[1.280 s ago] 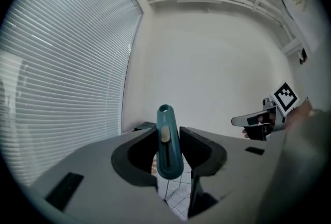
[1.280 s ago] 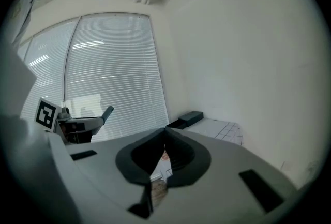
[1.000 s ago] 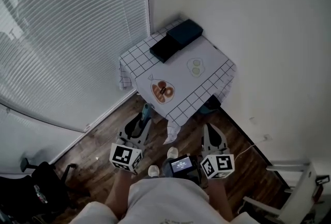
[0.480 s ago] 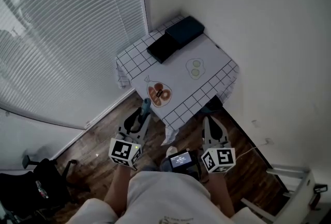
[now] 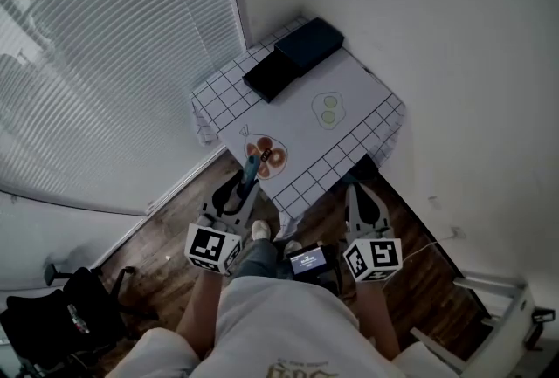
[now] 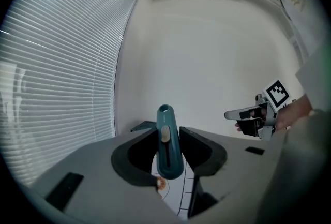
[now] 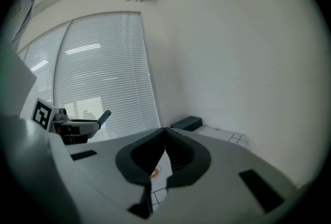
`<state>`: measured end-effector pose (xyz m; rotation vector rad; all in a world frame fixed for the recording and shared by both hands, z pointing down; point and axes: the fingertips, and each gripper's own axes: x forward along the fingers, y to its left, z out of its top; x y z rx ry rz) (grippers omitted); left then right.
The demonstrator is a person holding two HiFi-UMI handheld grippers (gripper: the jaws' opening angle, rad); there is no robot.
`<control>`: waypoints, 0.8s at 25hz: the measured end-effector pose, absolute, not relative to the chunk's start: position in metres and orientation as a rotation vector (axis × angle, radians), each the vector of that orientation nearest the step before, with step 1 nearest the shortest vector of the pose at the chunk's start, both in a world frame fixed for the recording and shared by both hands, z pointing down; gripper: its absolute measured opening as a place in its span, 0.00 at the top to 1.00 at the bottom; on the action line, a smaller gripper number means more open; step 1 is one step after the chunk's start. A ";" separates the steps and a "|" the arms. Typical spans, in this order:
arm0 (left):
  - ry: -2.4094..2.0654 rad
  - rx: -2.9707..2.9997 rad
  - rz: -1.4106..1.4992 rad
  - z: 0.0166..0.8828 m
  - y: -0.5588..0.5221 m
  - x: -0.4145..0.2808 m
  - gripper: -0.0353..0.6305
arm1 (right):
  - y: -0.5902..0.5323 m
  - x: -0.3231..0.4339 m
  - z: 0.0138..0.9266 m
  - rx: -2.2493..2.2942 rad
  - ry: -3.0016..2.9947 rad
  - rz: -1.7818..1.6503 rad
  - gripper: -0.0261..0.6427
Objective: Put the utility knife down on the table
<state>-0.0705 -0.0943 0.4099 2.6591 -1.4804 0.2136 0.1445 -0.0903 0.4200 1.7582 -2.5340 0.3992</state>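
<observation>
1. Blinds (image 5: 105,62): slatted and closed, filling the upper left of the head view.
2. Table (image 5: 354,101): small, upper centre of the head view, set in the room corner. A white cloth with a grid border covers it. No part of the task is done on it yet.
3. Dark blue box (image 5: 308,44): closed, at the table's far corner. Contents not visible.
4. Black flat case (image 5: 269,76): touching the blue box on its left side. Lid shut, contents not visible.
5. Left gripper (image 5: 245,189): lower centre-left of the head view, pointing at the table's near edge. Jaws clamped on the utility knife (image 6: 167,145), one pad on each flank.
6. Right gripper (image 5: 357,191): lower centre-right, beside the table's near corner. Jaws brought together with nothing between them.
7. Utility knife: teal, slider facing the left gripper's camera, handle end standing up out of the jaws. In the head view its end reaches the cloth's near edge.
8. Orange motif (image 5: 265,154): on the cloth, just beyond the knife.
9. Green motif (image 5: 328,110): at mid-table. Whether the two are printed or dishes cannot be told.
10. Step in hand, as judged: carrying the knife to the table. Next move: extend over bare cloth, lower until the knife rests, then part the jaws.
</observation>
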 end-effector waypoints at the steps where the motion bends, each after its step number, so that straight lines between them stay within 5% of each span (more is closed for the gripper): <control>1: -1.474 2.661 0.218 0.411 -0.098 -0.070 0.73 | -0.092 0.145 0.421 1.762 -2.530 0.402 0.95; 20: -1.263 2.685 0.411 0.473 -0.176 -0.047 0.73 | -0.152 0.137 0.464 1.736 -2.408 0.458 0.95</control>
